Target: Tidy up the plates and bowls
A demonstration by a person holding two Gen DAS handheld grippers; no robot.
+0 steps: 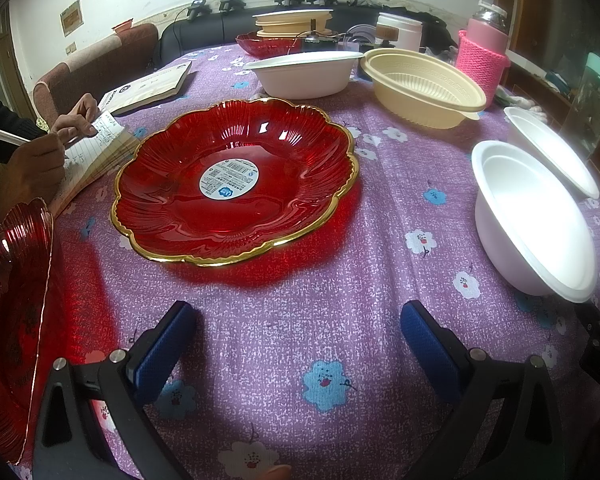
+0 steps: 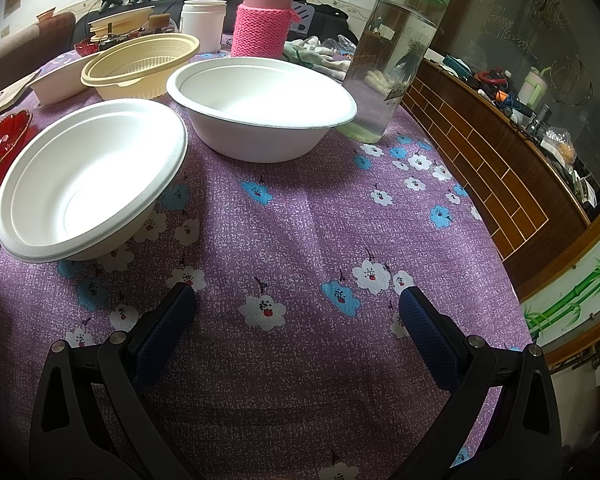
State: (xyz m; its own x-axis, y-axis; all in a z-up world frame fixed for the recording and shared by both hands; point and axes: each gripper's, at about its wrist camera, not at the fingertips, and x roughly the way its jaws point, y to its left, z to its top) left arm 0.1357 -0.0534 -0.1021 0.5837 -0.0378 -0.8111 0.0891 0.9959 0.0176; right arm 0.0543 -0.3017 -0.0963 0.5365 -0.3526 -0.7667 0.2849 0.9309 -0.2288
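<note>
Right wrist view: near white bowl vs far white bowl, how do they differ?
The near white bowl sits tilted, its rim dipping toward the camera; the far white bowl stands level on the tablecloth. The near one lies close to the red plate; the far one is next to the clear bottle. Both are plain white, empty, and look to be the same kind.
</note>
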